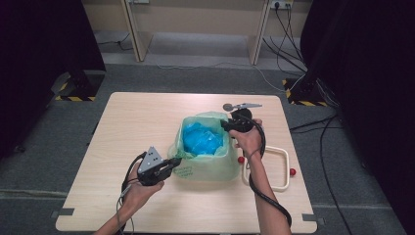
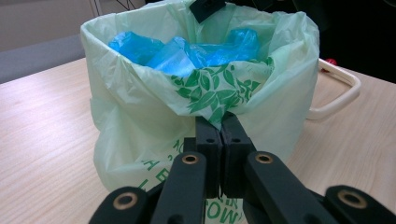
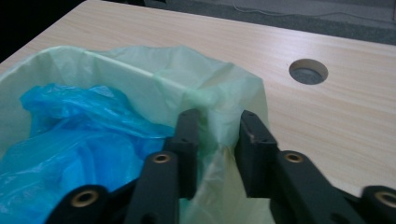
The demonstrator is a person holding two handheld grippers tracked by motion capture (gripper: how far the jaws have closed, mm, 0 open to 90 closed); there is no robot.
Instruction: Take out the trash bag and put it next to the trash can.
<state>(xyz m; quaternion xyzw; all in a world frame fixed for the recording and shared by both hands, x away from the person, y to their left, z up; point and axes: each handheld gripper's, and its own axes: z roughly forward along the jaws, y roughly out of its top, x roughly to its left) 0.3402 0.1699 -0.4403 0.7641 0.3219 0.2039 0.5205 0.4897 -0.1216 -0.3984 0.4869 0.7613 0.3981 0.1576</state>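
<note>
A pale green bag (image 1: pixel 210 169) with a leaf print stands box-shaped at the table's middle. Inside it lies crumpled blue plastic (image 1: pixel 201 139). My left gripper (image 1: pixel 177 160) is at the bag's near-left corner. In the left gripper view its jaws (image 2: pixel 222 119) are shut on the folded-down green rim (image 2: pixel 212 91). My right gripper (image 1: pixel 226 125) is at the far-right corner. In the right gripper view its jaws (image 3: pixel 217 119) straddle the green rim (image 3: pixel 205 95), one inside and one outside. A gap still shows between them. The blue plastic (image 3: pixel 79 140) lies to their left.
A white loop-shaped frame (image 1: pixel 284 169) with red knobs (image 1: pixel 292 172) lies right of the bag, under my right forearm. A round hole (image 3: pixel 308 71) pierces the wooden table (image 1: pixel 137 122) behind the bag. Cables run over the floor at the right.
</note>
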